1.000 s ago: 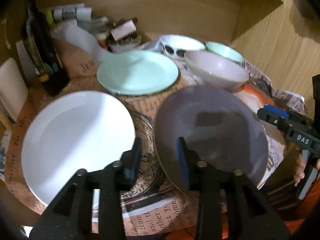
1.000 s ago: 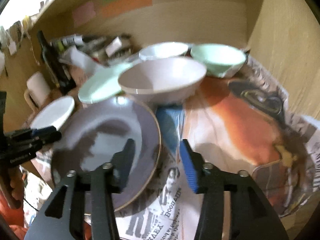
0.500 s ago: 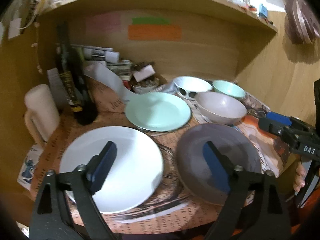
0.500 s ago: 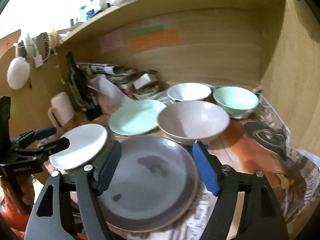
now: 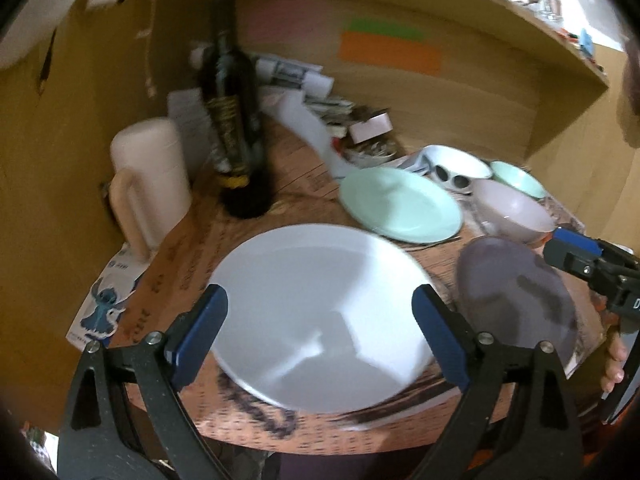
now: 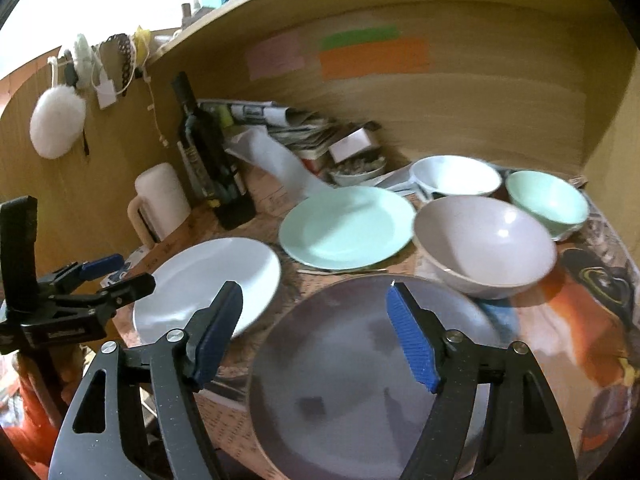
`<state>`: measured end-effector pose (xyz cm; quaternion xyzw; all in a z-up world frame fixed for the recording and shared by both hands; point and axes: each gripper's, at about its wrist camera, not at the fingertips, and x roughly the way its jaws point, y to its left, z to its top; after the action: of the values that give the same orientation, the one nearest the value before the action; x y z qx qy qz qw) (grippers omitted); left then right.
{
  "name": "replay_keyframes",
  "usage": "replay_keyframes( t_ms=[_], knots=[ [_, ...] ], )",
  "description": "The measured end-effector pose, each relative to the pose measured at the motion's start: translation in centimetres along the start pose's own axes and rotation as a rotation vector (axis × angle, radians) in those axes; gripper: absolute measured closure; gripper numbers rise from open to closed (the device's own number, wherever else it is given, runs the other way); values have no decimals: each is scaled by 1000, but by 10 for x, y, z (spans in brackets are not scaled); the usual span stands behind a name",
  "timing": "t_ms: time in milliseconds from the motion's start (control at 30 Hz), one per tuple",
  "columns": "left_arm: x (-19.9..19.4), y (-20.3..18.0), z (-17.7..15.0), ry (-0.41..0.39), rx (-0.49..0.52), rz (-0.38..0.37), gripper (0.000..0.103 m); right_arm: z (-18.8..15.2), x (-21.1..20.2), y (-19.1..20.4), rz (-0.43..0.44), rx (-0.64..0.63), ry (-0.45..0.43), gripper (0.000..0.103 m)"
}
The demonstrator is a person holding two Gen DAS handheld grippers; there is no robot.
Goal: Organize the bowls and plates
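Note:
A white plate [image 5: 320, 312] [image 6: 208, 280] lies at the table's front left. My left gripper [image 5: 320, 320] is wide open and empty, hovering above it. A grey plate [image 6: 372, 384] [image 5: 516, 292] lies at the front right; my right gripper [image 6: 316, 320] is wide open and empty over its left part. A mint plate [image 6: 348, 226] [image 5: 400, 204] lies behind them. A pale pink bowl [image 6: 484, 244] [image 5: 512, 208], a mint bowl [image 6: 546, 200] [image 5: 518, 178] and a white bowl [image 6: 456, 176] [image 5: 454, 166] stand at the back right.
A dark bottle [image 5: 234, 120] [image 6: 210, 160] and a cream mug [image 5: 150, 176] [image 6: 160, 200] stand at the back left. Papers and boxes [image 6: 304, 128] pile against the wooden back wall. A shelf [image 5: 440, 4] hangs overhead. Newspaper [image 6: 592, 312] covers the table.
Both grippers opened wide and drew back from the grey plate. The left gripper swung left, over the white plate.

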<state>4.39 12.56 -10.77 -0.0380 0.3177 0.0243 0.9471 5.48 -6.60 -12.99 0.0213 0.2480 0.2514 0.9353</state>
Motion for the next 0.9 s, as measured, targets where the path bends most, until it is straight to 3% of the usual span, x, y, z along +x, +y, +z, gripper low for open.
replay_keyframes(
  t_ms=[500, 567, 633, 900],
  knots=[
    [27, 64, -10, 53, -67, 17, 12, 5, 59, 36, 33, -16, 130, 32],
    [30, 69, -9, 63, -71, 11, 23, 5, 67, 38, 34, -10, 152, 37],
    [34, 75, -8, 78, -76, 0, 30, 4, 75, 40, 37, -4, 183, 48],
    [48, 88, -11, 120, -83, -36, 57, 1, 98, 43, 9, 12, 264, 69]
  ],
)
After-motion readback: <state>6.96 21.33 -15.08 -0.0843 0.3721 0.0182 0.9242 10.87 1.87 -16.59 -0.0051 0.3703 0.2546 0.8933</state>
